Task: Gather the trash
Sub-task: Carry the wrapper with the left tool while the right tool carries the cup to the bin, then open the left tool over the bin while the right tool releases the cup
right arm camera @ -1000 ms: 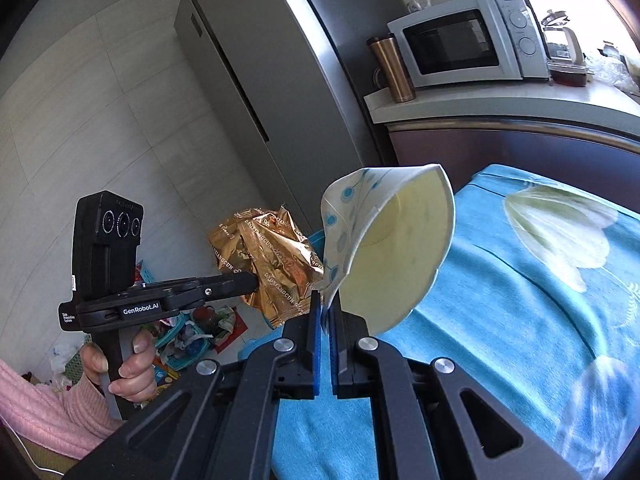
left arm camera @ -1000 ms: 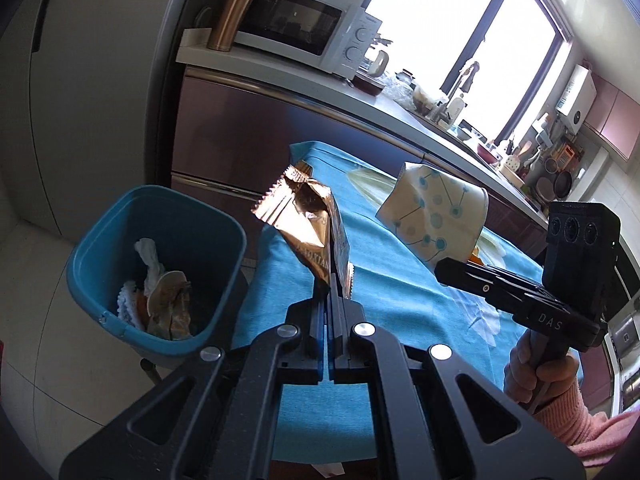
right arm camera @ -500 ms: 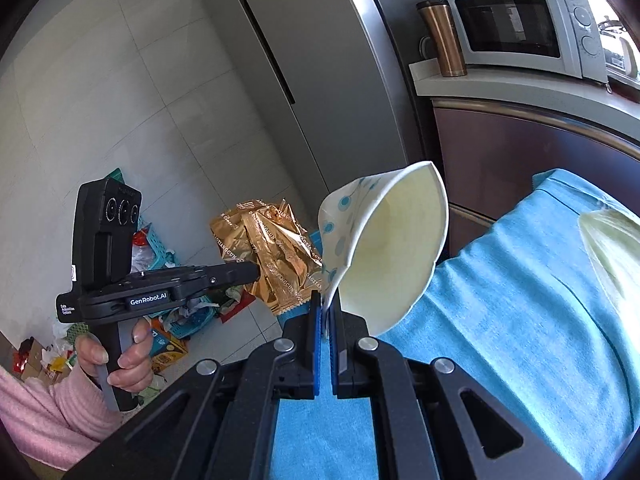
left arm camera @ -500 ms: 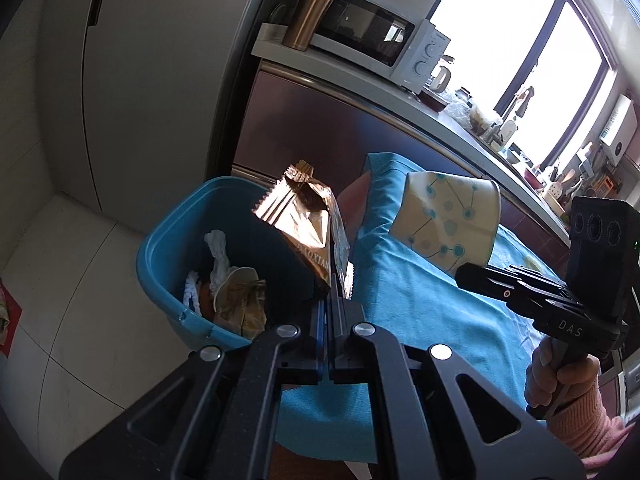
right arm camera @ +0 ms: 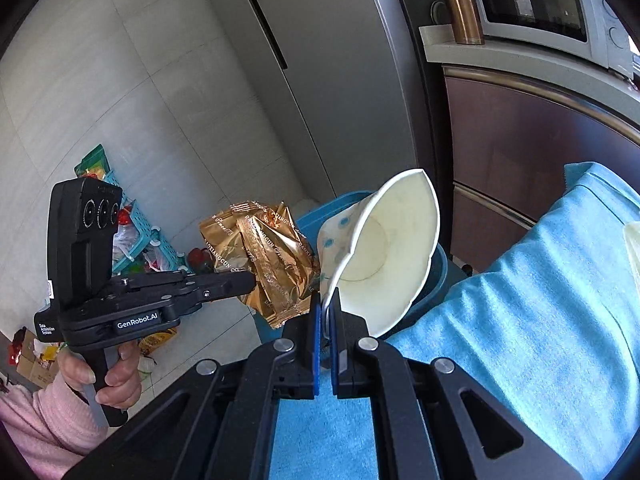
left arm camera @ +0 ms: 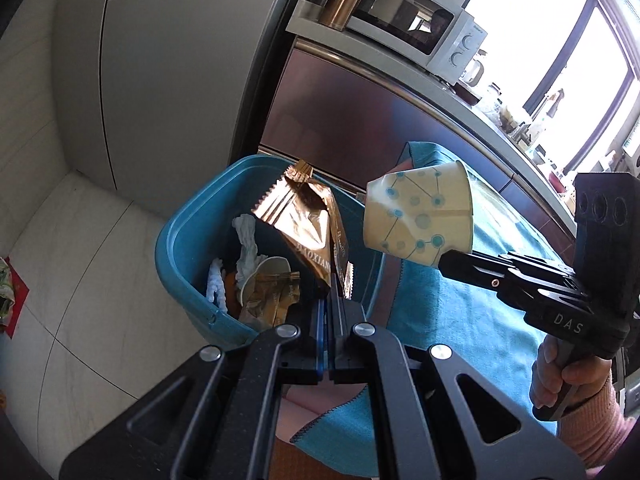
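- The left gripper (left arm camera: 329, 300) has its jaws pressed together on the lower corner of a gold foil wrapper (left arm camera: 308, 232); the wrapper stands up from the fingertips and hangs over the open mouth of a teal bin (left arm camera: 180, 248)
- The bin sits on the pale floor just beside the table edge; inside it lie white crumpled paper (left arm camera: 246, 240), a paper cup and another gold wrapper (left arm camera: 272, 296)
- The right gripper (right arm camera: 327, 308) pinches the rim of a squashed paper cup (right arm camera: 384, 256); the cup rises from the fingertips with its cream inside facing the camera, blue dots on its outer wall
- From the left wrist view the cup is to the right of the wrapper, above the bin's near rim and the blue tablecloth (left arm camera: 460, 312); cup and wrapper are close but whether they touch cannot be told
- A hand (left arm camera: 560, 376) in a pink sleeve grips the right gripper's handle
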`<state>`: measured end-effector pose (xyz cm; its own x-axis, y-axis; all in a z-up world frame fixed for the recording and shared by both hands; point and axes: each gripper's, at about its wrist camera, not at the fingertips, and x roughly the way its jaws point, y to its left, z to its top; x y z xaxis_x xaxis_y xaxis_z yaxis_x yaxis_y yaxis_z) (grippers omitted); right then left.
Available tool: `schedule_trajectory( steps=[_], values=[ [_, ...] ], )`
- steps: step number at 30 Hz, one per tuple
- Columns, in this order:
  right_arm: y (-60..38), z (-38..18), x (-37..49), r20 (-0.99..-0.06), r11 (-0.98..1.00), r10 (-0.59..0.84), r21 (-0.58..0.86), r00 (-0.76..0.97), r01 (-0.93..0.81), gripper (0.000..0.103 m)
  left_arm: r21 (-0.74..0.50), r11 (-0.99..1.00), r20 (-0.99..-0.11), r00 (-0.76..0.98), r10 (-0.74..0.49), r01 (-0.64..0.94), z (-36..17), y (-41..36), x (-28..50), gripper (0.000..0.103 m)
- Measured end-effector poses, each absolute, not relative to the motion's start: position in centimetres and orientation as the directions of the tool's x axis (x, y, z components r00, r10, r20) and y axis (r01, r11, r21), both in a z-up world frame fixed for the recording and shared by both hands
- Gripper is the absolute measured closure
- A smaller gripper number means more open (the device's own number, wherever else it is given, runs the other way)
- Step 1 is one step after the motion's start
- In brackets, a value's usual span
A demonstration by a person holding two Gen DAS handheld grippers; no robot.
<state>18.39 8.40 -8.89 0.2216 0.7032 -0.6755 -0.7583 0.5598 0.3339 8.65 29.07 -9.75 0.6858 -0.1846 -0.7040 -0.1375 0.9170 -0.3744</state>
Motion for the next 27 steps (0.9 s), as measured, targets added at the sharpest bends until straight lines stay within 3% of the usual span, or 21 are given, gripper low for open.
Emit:
schedule_trajectory(
  steps=[17, 27],
  values=[
    [11.4, -11.7, 20.3, -0.773, 0.630, 0.594, 0.275, 0.223, -0.726, 0.100, -0.345, 0.924, -0.772, 0.609, -0.181, -0.163, -14.0, 28.4, 13.2, 0.102],
    [10.5, -12.1, 20.6, -0.768, 0.655, 0.596, 0.295, 0.236, -0.695, 0.089, -0.382, 0.912, -0.776, 0.587, -0.228, -0.150, -15.5, 27.6, 14.3, 0.087]
  ],
)
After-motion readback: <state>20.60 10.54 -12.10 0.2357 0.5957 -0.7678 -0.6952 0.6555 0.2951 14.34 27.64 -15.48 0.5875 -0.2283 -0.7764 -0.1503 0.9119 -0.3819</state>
